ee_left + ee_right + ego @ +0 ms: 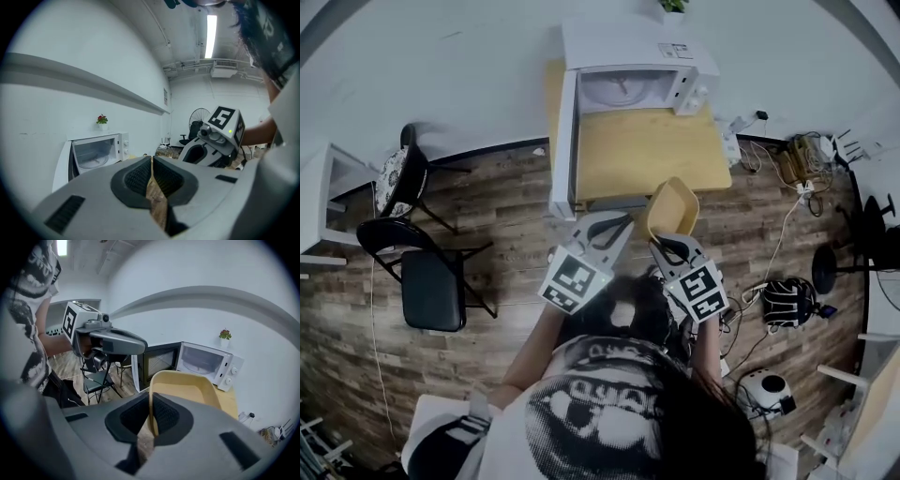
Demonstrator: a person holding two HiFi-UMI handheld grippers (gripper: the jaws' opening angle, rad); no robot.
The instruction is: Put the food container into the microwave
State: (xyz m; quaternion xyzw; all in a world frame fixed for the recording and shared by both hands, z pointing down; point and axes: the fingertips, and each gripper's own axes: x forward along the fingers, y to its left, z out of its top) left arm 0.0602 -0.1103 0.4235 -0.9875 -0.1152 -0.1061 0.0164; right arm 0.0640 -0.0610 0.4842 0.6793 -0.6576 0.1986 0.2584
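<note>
A tan food container (673,207) hangs in front of the wooden table (647,155), with my right gripper (667,242) shut on its near rim. In the right gripper view the container (187,386) stands up from the jaws of the right gripper (152,422). The white microwave (628,84) sits at the table's far end, its door (563,141) swung open to the left and its cavity (199,359) showing a glass plate. My left gripper (617,223) is beside the right one, shut, nothing in it (151,176).
Two black chairs (431,281) stand on the wood floor to the left, near a white table (323,183). Cables and a bag (787,300) lie on the floor at the right. A small potted plant (101,121) tops the microwave.
</note>
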